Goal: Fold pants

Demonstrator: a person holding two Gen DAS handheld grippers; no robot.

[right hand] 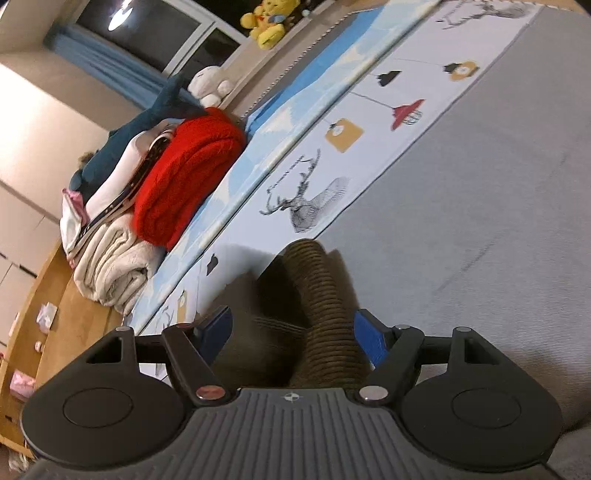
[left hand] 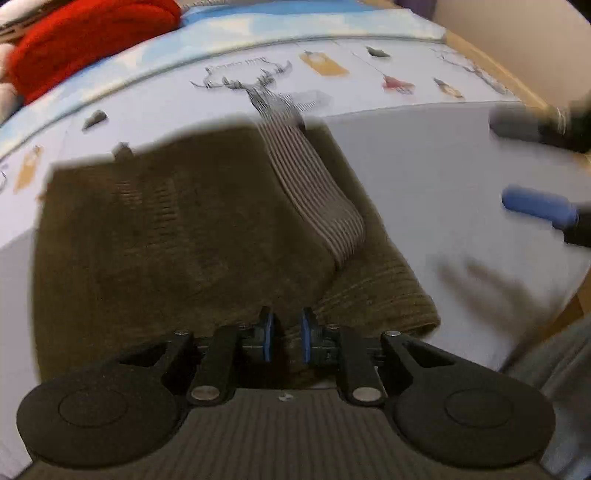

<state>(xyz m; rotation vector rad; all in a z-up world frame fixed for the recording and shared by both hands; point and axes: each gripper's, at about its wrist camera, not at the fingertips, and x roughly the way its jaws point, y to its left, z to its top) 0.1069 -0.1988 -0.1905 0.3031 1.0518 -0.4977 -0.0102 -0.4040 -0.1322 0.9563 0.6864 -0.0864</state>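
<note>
Olive-brown corduroy pants (left hand: pixel 177 236) lie folded on the grey bed sheet (left hand: pixel 424 177), with a striped pocket lining (left hand: pixel 314 184) turned out on top. My left gripper (left hand: pixel 287 334) sits at the near edge of the pants, its blue pads close together with a fold of cloth between them. My right gripper (right hand: pixel 291 332) is open, its blue pads (right hand: pixel 369 339) wide apart on either side of a corduroy ridge (right hand: pixel 325 306) of the pants. In the left wrist view the right gripper's blurred fingers (left hand: pixel 535 206) show at the right edge, off the pants.
A printed sheet with deer and lamp drawings (right hand: pixel 314 199) runs along the far side. A red blanket (right hand: pixel 188 177) and folded cream towels (right hand: pixel 110 266) are stacked by the wooden bed frame (right hand: pixel 55 314). Plush toys (right hand: pixel 267 22) sit on the sill.
</note>
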